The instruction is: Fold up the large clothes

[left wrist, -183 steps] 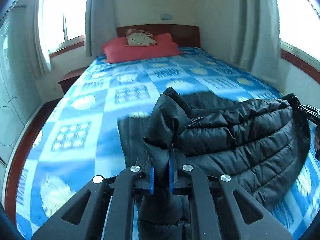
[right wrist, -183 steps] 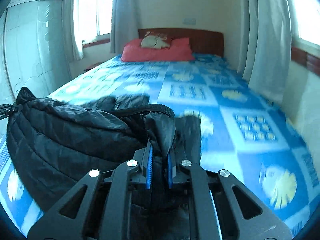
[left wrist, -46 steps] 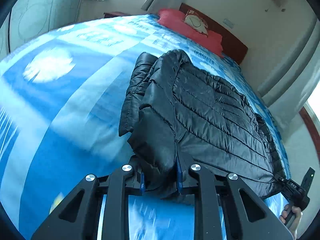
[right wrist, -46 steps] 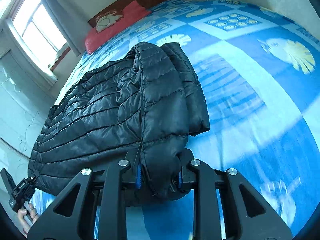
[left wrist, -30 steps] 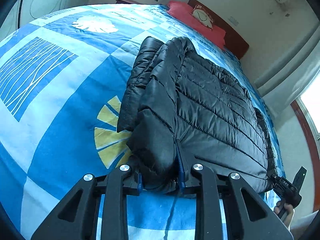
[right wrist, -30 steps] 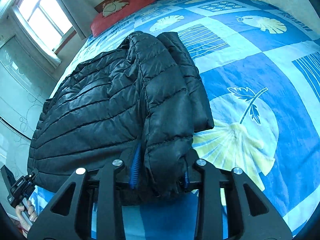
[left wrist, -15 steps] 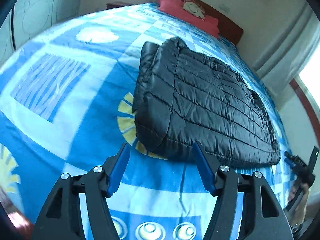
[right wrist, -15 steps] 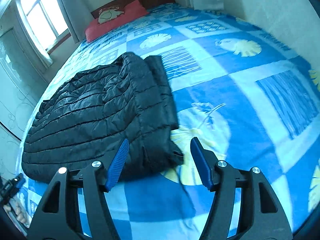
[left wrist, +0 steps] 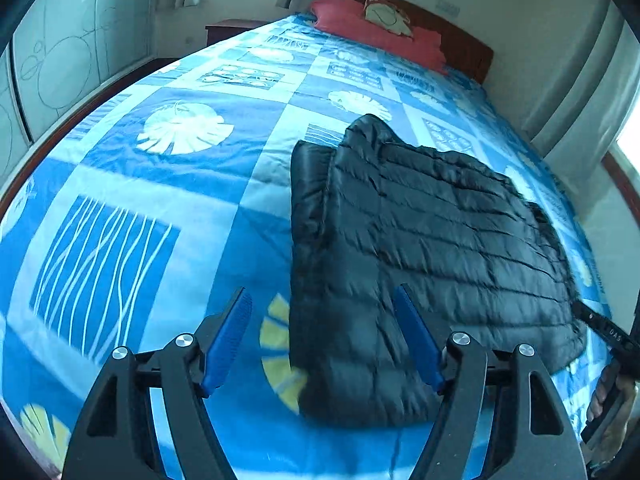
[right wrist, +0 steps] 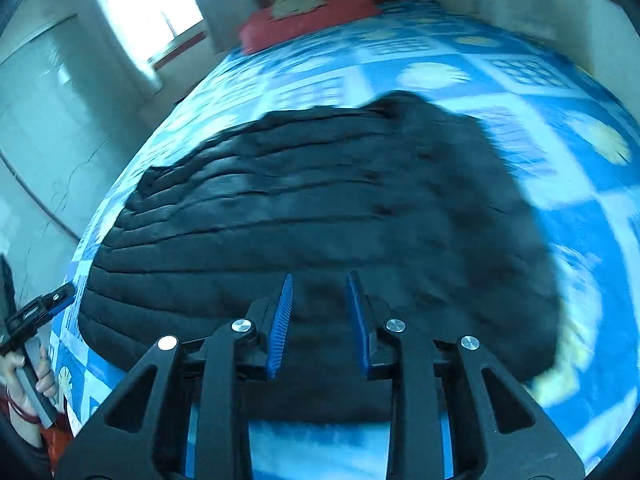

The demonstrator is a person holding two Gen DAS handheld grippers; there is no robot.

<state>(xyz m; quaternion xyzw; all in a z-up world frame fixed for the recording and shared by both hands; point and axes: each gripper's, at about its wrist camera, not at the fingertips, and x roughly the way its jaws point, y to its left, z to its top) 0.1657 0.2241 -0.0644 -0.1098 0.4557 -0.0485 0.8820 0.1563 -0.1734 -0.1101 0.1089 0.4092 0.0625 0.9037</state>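
Left gripper (left wrist: 322,336): lower centre of the left wrist view, jaws wide and opening, blue pads clear of all fabric, nothing held. Near left corner of the black puffer jacket (left wrist: 420,248) visible between and beyond the pads, no contact.

Right gripper (right wrist: 320,316): lower centre of the right wrist view, jaws closing, gap narrow, nothing clamped between the blue pads; jacket fabric behind the gap only. View blurred.

Jacket: folded, flat on the blue patterned bedspread (left wrist: 168,208), centre to right of the left wrist view, 1 narrow folded strip along its left edge. Near edge close to the bottom of both frames.

Red pillow (left wrist: 376,36): top centre, against the wooden headboard (left wrist: 464,48).

Person's hand (left wrist: 612,404) at lower right of the left wrist view, gripping the other gripper's handle.
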